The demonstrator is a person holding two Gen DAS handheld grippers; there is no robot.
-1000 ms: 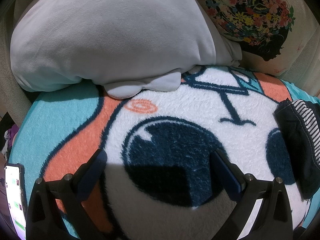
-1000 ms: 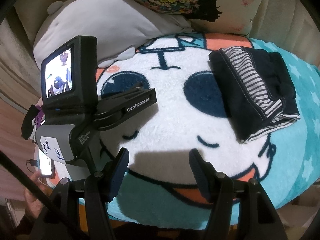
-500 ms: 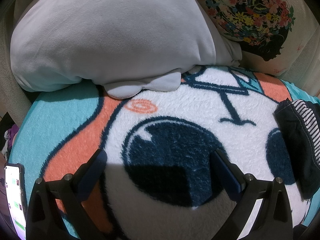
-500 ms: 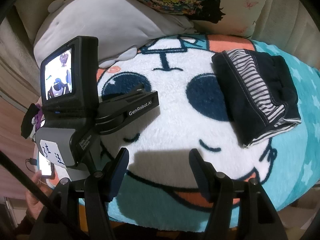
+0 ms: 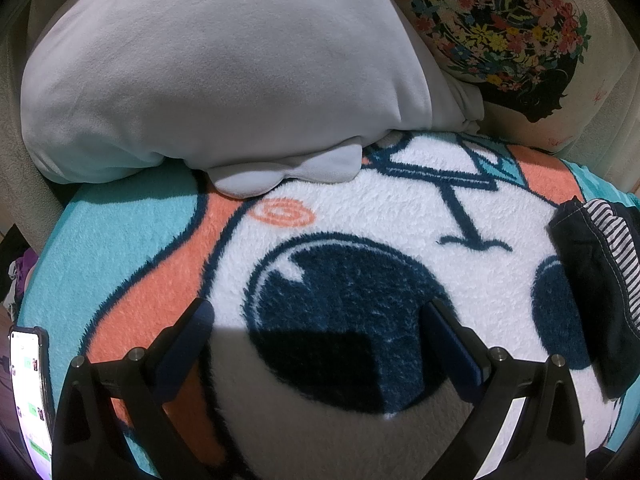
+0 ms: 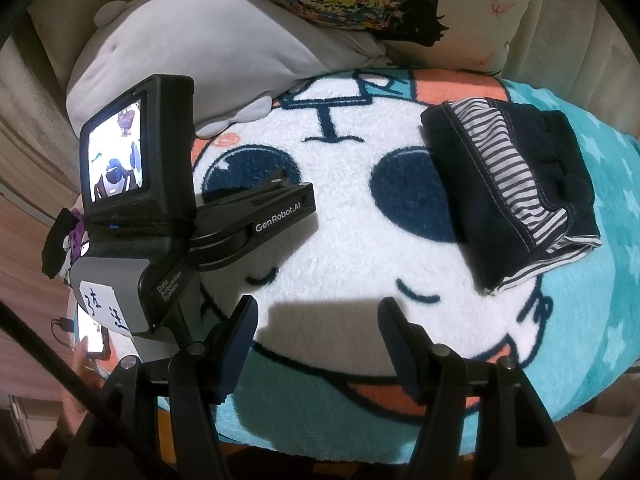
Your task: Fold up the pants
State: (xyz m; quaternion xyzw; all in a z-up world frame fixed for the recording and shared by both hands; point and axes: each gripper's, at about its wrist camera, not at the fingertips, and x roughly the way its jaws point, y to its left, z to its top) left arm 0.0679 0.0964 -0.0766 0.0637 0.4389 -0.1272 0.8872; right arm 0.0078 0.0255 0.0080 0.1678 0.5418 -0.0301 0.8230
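Dark navy pants with a striped lining (image 6: 508, 188) lie folded into a compact rectangle on the right side of the cartoon blanket (image 6: 340, 240). The left wrist view catches only their edge, the pants (image 5: 596, 280) at the far right. My right gripper (image 6: 318, 324) hovers open over the blanket's lower middle, well short of the pants, nothing between its fingers. My left gripper (image 5: 318, 328) is open too, over the dark eye print, empty. Its black body (image 6: 160, 208) with a lit screen rests on the blanket's left part in the right wrist view.
A grey plush cushion (image 5: 224, 72) and a floral pillow (image 5: 504, 28) line the back of the sofa. A lit phone (image 5: 30, 392) sits at the blanket's left edge; a hand (image 6: 80, 364) touches the phone (image 6: 92, 332). The blanket drops off at the front.
The right gripper's view has drifted slightly, so the pants sit a little lower and further right in it. The left gripper has not moved. Both stay open.
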